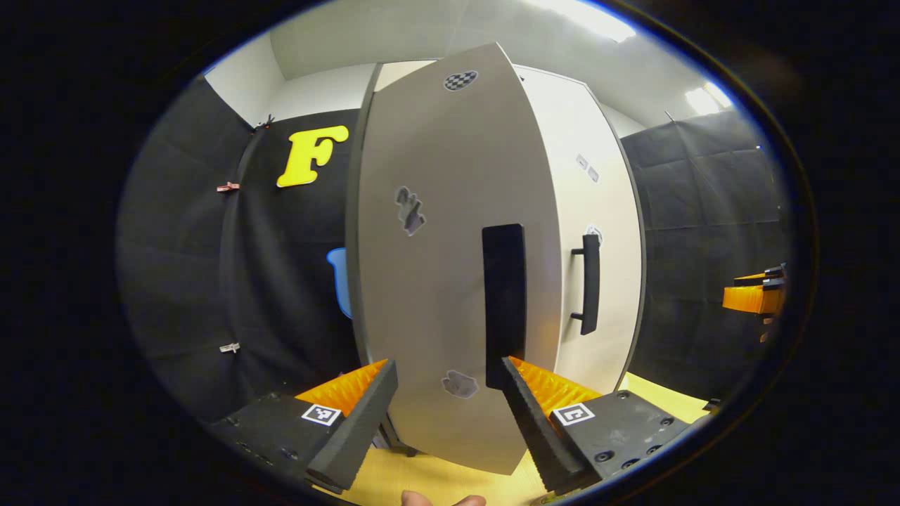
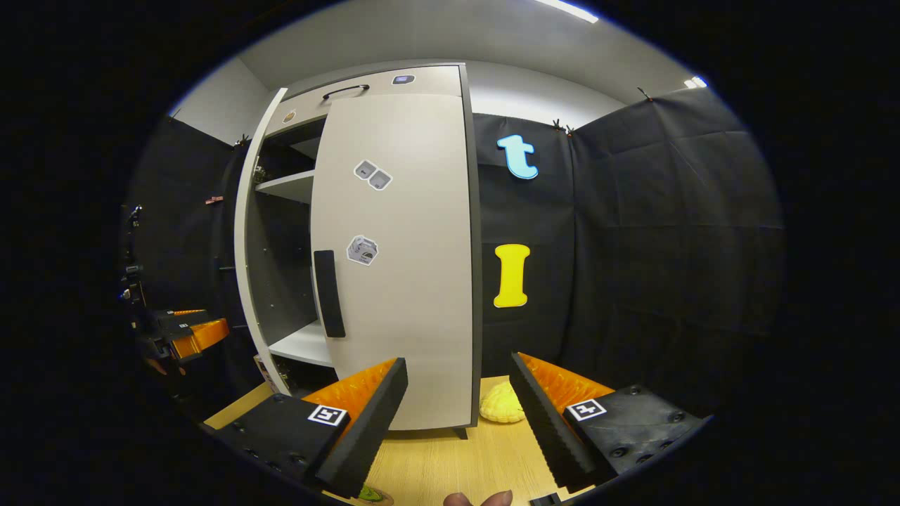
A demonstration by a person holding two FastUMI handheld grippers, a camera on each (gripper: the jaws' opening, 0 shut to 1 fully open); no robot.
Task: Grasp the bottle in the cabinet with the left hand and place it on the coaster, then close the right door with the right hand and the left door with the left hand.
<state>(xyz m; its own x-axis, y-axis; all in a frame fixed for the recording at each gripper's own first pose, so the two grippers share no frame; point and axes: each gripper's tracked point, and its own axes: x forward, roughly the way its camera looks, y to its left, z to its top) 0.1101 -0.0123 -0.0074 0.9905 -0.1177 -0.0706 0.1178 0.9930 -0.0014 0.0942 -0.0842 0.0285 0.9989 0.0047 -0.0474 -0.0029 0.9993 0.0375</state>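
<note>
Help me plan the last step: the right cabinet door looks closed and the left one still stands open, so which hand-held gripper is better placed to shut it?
Left. The left hand-held gripper sits open right at the left door, near its handle. The right hand-held gripper faces the closed right door.
</note>
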